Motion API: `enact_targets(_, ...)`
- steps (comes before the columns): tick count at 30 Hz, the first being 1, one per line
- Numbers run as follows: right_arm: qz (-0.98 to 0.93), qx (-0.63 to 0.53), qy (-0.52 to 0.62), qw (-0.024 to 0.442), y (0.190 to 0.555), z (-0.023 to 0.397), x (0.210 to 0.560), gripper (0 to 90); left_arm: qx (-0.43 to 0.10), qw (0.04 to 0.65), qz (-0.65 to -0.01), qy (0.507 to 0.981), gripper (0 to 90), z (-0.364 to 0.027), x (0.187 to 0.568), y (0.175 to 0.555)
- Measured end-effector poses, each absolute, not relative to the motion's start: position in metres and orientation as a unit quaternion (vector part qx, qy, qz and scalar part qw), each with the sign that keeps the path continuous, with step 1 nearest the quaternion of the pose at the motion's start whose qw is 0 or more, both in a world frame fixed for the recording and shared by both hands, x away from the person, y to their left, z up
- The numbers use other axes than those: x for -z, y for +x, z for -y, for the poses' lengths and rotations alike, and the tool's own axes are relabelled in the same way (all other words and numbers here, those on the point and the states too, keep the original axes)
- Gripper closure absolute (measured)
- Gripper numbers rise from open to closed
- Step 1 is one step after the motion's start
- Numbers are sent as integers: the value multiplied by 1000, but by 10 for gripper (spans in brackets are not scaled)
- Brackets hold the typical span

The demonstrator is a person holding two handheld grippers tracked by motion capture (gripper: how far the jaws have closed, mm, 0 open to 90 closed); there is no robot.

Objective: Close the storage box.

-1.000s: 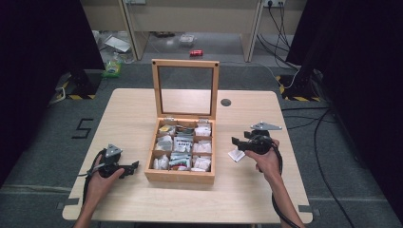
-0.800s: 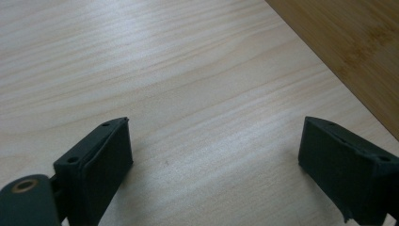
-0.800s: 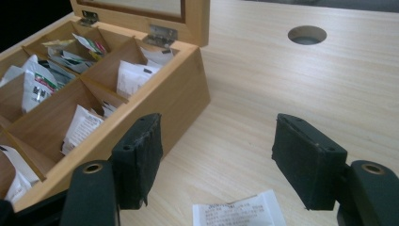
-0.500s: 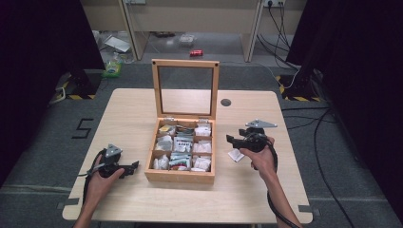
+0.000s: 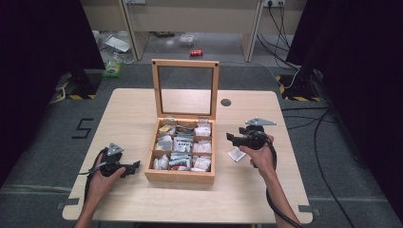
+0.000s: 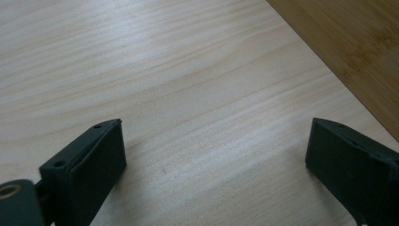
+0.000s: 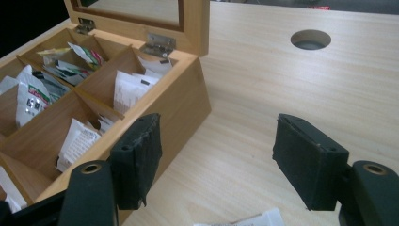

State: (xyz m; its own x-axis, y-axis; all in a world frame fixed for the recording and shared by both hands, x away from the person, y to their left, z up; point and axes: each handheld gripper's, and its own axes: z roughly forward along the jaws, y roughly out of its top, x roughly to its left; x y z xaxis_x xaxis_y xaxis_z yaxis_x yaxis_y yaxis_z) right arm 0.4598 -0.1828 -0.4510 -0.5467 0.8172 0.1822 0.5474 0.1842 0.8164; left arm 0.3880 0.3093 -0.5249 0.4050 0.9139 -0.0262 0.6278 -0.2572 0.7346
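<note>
A wooden box (image 5: 179, 176) stands mid-table with its glass lid (image 5: 185, 64) upright; its compartments hold several small packets (image 5: 202, 147). My left gripper (image 5: 135, 166) rests low on the table just left of the box. Its jaws (image 6: 214, 155) have just been opening and stand wide over bare wood with nothing between them. My right gripper (image 5: 230, 137) hovers right of the box, pointing at its side wall (image 7: 183, 108); it is open (image 7: 216, 160) and empty. A white packet (image 5: 236, 154) lies on the table under that hand, its edge (image 7: 254, 220) below the jaws.
A round cable hole (image 5: 225, 102) sits in the tabletop behind and right of the box. Cables trail from both grippers toward the table's near edge (image 5: 190, 219). Beyond the table the floor holds litter and cables.
My right gripper has shifted a little left and away from the white packet, toward the box. The left hand has stayed where it was.
</note>
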Motion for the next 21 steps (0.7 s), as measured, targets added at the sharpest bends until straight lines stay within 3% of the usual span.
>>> enact_targets(21,-762,-458,431,156,497,140,436,349,-208,343,-502,766,48,-309,525,386)
